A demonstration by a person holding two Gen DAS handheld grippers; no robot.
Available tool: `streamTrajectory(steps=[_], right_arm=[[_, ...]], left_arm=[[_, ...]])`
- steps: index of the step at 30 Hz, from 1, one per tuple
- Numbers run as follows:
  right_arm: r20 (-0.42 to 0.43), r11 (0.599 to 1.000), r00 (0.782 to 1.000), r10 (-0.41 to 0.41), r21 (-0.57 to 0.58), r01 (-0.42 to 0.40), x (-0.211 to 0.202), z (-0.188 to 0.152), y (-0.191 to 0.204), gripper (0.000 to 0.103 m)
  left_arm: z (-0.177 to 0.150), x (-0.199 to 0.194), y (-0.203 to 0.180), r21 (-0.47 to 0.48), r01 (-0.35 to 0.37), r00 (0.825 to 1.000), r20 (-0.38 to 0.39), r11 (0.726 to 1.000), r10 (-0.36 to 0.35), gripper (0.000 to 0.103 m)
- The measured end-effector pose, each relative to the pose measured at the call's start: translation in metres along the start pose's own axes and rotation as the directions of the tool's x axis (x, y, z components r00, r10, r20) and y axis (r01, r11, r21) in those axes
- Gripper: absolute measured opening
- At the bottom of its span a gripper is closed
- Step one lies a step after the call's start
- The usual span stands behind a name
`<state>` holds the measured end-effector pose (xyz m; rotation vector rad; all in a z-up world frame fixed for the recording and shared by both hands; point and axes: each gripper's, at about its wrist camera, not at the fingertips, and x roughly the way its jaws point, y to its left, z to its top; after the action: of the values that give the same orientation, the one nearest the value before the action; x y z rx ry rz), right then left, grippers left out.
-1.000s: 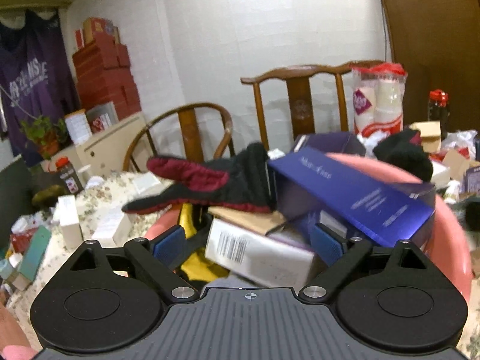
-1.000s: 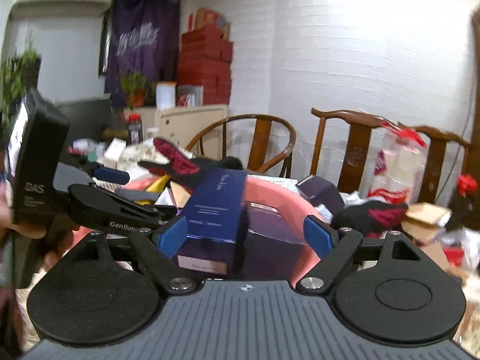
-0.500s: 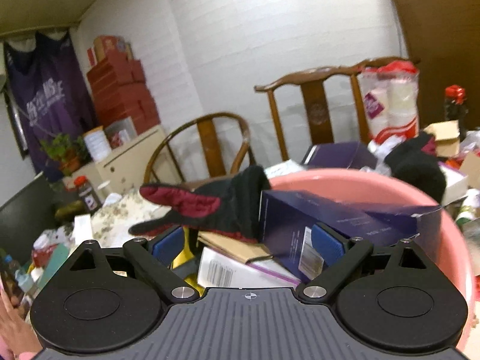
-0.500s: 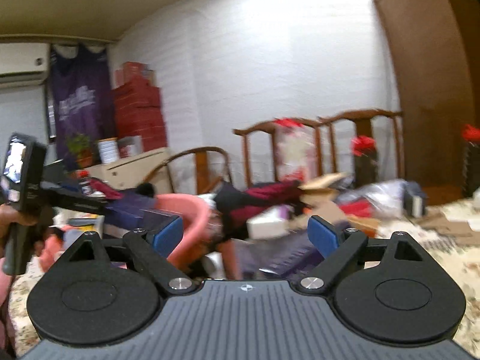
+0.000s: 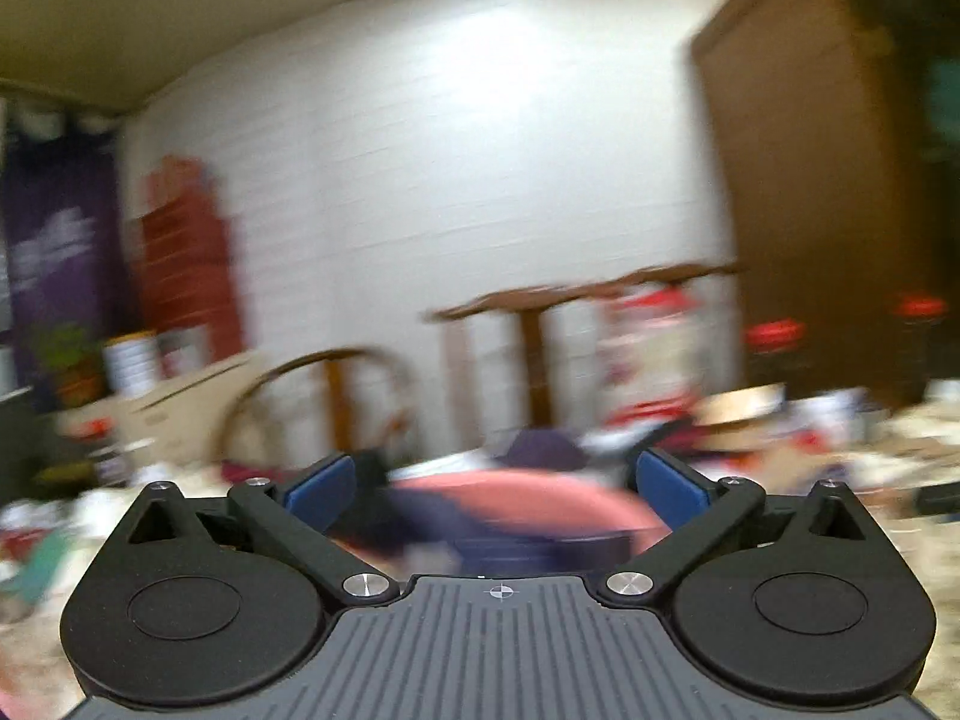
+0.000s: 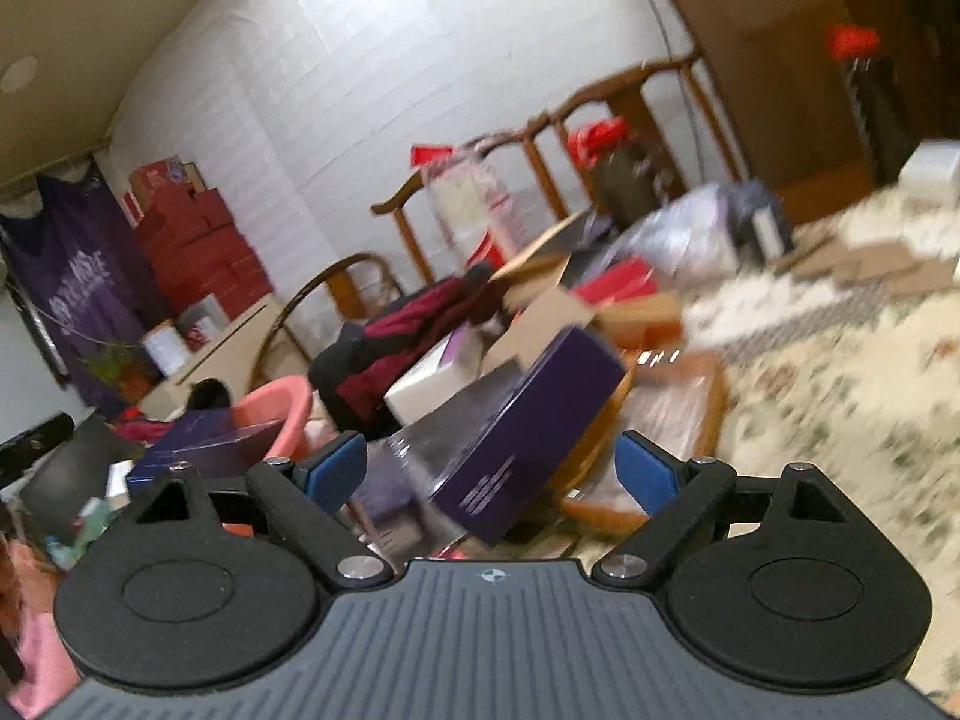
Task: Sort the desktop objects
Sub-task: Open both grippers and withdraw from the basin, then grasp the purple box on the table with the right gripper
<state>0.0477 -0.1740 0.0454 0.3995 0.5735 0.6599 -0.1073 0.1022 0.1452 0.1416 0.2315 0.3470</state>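
The left wrist view is blurred by motion. My left gripper (image 5: 495, 489) has its jaws opening wide, with nothing between the blue pads. Just beyond it sits the pink basin (image 5: 600, 501) with a dark blue box (image 5: 480, 531) inside. My right gripper (image 6: 491, 469) is open and tilted, and no pad touches anything. Straight ahead of it a purple box (image 6: 528, 420) lies slanted on the table. Behind that are a white box (image 6: 432, 381) and a black and maroon glove (image 6: 396, 336). The pink basin (image 6: 273, 405) holding a blue box (image 6: 204, 441) is at the left.
A wooden-framed tray (image 6: 714, 396) lies right of the purple box on the floral tablecloth (image 6: 840, 390). Cardboard and red boxes (image 6: 624, 288), a plastic-wrapped pack (image 6: 468, 204) and wooden chairs (image 6: 600, 102) crowd the back. Red boxes (image 6: 192, 240) are stacked by the wall.
The left view has swung right and gone blurred; the basin sits lower and the glove is out of sight. The right view has rolled and dropped toward the purple box.
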Motion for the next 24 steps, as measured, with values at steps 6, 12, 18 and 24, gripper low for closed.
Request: streamTrajectory(steps=[6,12,18,24], right_arm=[[-0.007,0.999,0.999,-0.033,0.012,0.033,0.009,-0.006,0.002,0.092],[-0.070,0.996,0.996,-0.059,0.063,0.063,0.032,0.014,-0.001,0.092],[-0.196,0.986,0.969,-0.152,0.030,0.161,0.089,0.049,0.002,0.092],[-0.311,0.961,0.911,-0.271,-0.036,0.274,0.148,0.059,-0.004,0.092]], left_arm=[[-0.039,0.015,-0.098,0.114,0.245,0.969,-0.050,0.963,-0.240,0.103],[-0.080,0.058,-0.129,0.100,0.275,0.955,-0.140,0.956,-0.260,0.103],[-0.106,0.056,-0.125,0.168,0.234,0.970,-0.113,0.958,-0.217,0.103],[-0.110,0.055,-0.131,0.182,0.257,0.964,-0.113,0.949,-0.239,0.103]])
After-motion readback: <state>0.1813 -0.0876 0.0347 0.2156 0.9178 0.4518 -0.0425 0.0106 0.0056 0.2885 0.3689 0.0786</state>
